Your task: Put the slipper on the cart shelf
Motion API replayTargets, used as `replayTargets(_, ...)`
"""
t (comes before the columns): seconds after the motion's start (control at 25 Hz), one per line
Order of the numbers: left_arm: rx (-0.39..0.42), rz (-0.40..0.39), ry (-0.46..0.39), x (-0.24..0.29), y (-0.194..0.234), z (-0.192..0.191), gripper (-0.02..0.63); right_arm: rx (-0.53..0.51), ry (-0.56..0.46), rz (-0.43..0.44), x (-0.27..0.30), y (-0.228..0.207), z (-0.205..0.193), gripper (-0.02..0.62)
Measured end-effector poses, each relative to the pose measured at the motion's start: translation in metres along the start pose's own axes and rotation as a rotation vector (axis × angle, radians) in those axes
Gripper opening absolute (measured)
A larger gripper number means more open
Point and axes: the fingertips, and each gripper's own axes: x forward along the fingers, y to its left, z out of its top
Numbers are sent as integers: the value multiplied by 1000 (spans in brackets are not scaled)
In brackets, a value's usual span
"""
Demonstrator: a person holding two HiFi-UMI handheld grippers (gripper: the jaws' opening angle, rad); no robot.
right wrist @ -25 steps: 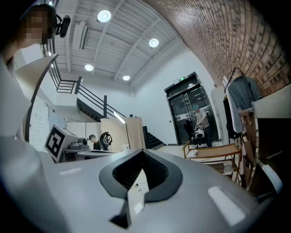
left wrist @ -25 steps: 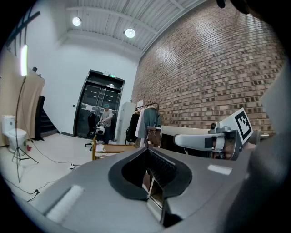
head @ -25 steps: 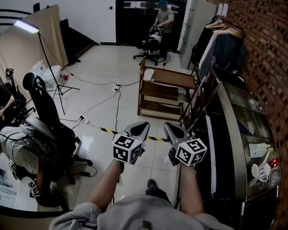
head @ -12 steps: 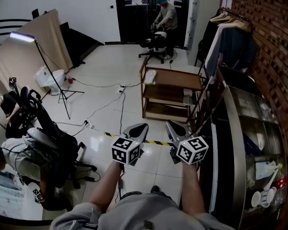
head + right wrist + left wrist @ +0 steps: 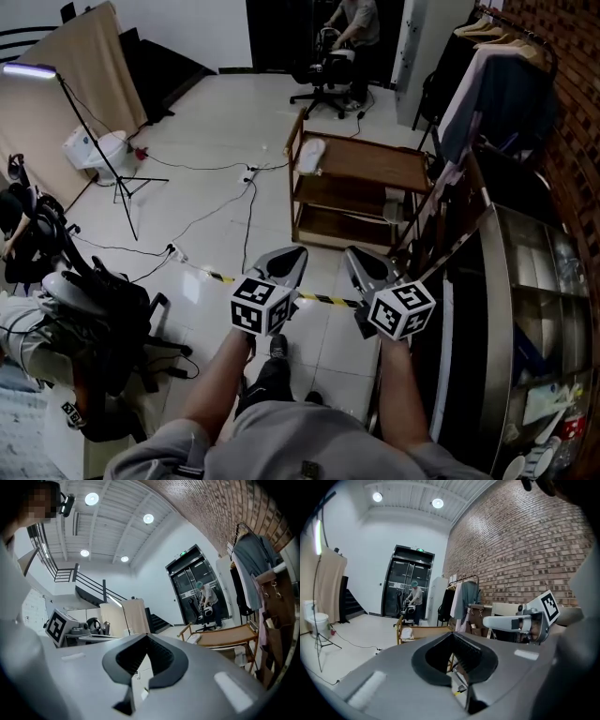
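Both left claw and right claw are shut, empty; only gripper views show ceiling lights.

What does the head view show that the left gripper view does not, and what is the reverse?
Only the head view: the dark loaded chair at the left, the glass counter at the right, and the wearer's own legs. Only the left gripper view: the ceiling lights and the inside of the left tongs' closed, empty jaws. Both: the wooden cart with a white slipper on its top shelf, the right tongs, the hanging clothes, and a person by the far doorway.
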Motion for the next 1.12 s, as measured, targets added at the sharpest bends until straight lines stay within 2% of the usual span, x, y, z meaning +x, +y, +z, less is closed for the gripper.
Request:
replayTargets(0.28,-9,-13,26,60,82,-19,8,0,53,-30,84,-43,-20,3)
replayTargets(0.68,-69,-64,56,136,206,-9,8,45,108,-113,219,-99,-25,3)
replayTargets(1.04,-96,-38,102,211,264,-16,8,109,151,-136,292,-171,-43,3)
replayTargets(1.12,-91,-25,114,230,276,-18,7,131,161,-132,309,-192,-50,22)
